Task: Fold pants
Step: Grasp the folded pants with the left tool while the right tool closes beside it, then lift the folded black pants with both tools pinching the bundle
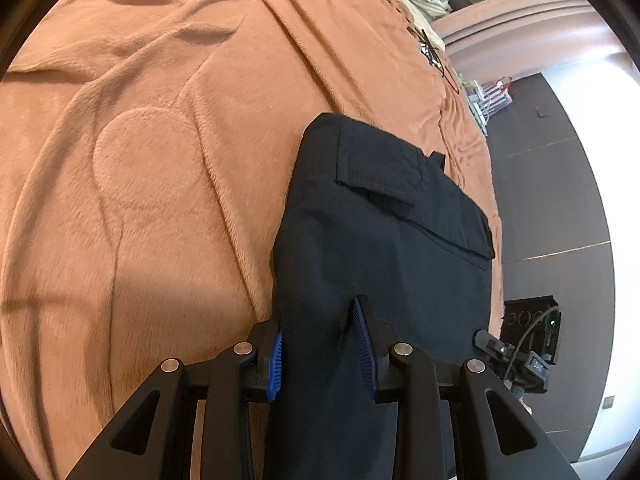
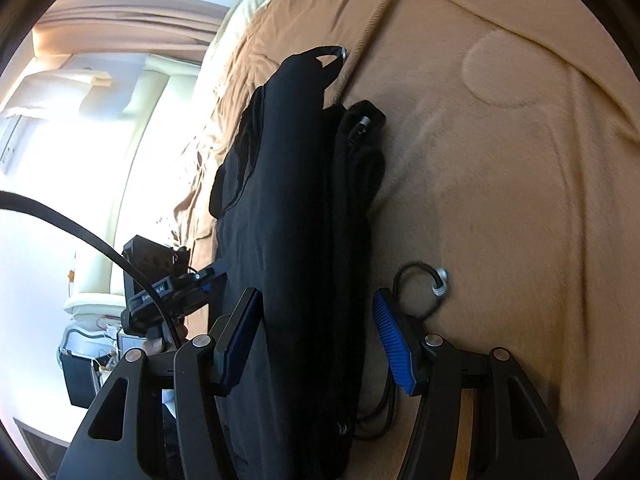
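The left gripper (image 1: 320, 344) has its blue pads pressed on a fold of the dark pants (image 1: 384, 216), which lie folded on the brown blanket (image 1: 140, 160) of the bed. The right gripper (image 2: 316, 340) stands apart around the pants.

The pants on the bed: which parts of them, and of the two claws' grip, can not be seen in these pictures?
- Left wrist view: the near end of the pants runs under the left claw, out of frame.
- Right wrist view: the pants' underside lies hidden against the blanket.
- Right wrist view: the right claw straddles the fabric; contact is unclear.
- Both views: leg hems hidden by folds.
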### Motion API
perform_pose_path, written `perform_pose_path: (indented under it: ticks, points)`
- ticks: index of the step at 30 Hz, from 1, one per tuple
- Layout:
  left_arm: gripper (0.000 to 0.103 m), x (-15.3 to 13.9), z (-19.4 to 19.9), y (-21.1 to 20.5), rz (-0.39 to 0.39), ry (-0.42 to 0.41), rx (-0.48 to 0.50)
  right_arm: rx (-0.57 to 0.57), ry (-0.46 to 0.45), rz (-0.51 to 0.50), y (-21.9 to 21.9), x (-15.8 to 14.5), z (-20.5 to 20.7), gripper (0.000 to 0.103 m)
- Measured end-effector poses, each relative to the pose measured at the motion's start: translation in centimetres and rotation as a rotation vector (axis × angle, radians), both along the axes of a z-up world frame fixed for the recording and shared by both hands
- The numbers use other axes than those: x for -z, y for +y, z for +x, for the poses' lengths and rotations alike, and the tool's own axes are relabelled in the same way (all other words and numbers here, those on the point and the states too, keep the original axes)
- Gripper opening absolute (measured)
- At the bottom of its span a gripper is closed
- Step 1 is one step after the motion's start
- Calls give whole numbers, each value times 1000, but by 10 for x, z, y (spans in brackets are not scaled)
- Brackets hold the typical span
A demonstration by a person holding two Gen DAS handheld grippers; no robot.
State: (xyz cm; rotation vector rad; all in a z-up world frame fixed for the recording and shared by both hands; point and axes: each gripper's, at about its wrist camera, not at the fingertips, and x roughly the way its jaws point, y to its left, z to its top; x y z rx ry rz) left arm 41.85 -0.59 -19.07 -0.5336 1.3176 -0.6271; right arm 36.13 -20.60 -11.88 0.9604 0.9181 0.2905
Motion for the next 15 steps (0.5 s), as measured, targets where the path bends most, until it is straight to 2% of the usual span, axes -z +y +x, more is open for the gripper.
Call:
perform_pose_path:
  ticks: [12, 15]
  points:
    - [39, 5, 18, 6, -111, -1, -13, -32, -20, 13, 3, 2, 19, 56]
    - [37, 4, 21, 7, -130, -7, -15, -39, -27, -19, 2, 1, 15, 44]
